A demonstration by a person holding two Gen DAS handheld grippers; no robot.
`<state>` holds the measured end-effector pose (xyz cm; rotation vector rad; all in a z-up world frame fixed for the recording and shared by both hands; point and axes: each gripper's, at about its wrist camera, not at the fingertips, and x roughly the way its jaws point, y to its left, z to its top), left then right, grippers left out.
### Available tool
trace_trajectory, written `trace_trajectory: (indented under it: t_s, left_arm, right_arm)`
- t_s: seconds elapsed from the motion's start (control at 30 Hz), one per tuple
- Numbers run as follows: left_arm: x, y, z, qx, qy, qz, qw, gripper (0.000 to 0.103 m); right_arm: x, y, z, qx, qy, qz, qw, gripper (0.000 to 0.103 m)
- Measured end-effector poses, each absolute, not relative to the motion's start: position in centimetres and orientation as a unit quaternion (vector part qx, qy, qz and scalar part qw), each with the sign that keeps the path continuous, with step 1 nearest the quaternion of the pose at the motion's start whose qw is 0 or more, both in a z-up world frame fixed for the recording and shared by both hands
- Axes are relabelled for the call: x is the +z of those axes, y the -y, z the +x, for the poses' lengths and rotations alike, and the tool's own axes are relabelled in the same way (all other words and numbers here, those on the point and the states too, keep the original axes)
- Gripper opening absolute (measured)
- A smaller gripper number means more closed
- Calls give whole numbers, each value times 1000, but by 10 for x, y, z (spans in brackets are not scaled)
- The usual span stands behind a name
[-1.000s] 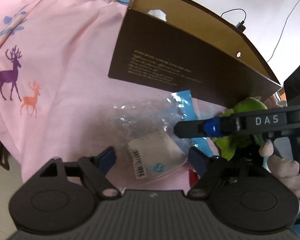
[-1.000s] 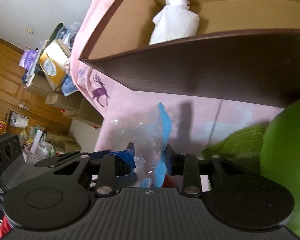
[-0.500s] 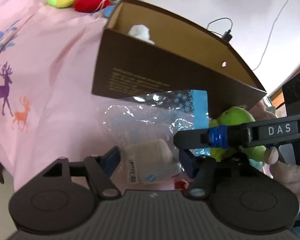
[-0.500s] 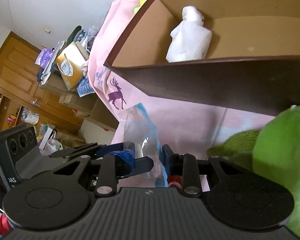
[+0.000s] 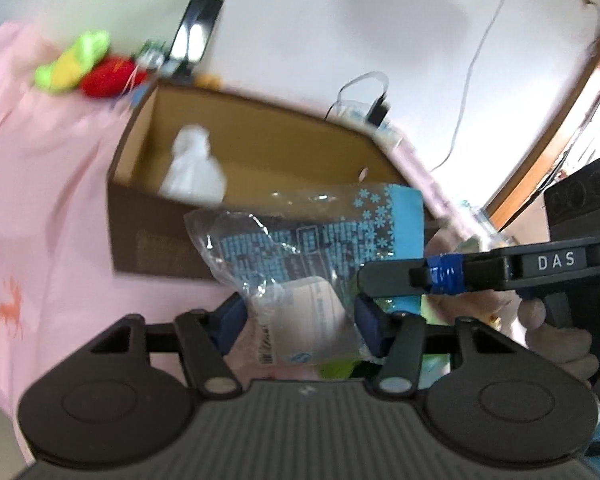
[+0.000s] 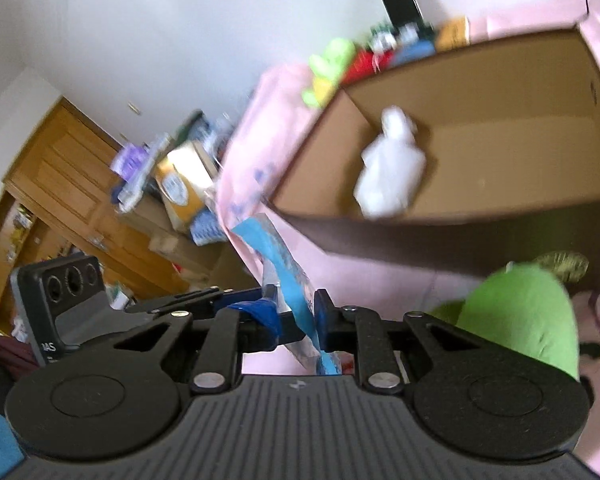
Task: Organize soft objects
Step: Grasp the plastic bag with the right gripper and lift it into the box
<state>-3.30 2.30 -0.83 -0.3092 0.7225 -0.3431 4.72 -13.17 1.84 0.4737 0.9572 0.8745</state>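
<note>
A clear plastic bag [image 5: 312,248] with blue snowflake print and a white folded packet inside hangs in the air in front of the brown cardboard box [image 5: 260,160]. My left gripper [image 5: 298,312] is shut on the bag, its pads pressing the white packet. From the right, my right gripper [image 5: 384,280] reaches across and pinches the bag's edge. In the right wrist view the right gripper [image 6: 296,312] is shut on the bag's blue strip [image 6: 284,264]. A white soft bundle [image 5: 194,172] lies inside the open box [image 6: 500,160].
A green plush [image 6: 520,312] lies on the pink deer-print cloth [image 5: 52,200] beside the box's near right corner. Yellow-green [image 5: 72,64] and red [image 5: 108,78] plush toys sit behind the box by the wall. Cables hang on the wall; cluttered furniture stands at the left.
The bag has come up off the pink cloth to the height of the box rim, carried by both grippers. The right jaws have closed on its blue edge, the left jaws on the packet.
</note>
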Motion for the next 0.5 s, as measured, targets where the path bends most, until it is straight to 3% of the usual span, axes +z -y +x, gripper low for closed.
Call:
trace_trajectory:
  t_s: [0.3,0.5]
  left_arm:
    - [44,-11,2,-177,-276,-102,939,54]
    - [40,-7,38,-155,-279,-80,944,54]
  right_arm:
    - [55,140,81,394,-367,244,807,0]
    - [40,139,122,372,-384,271,800,0]
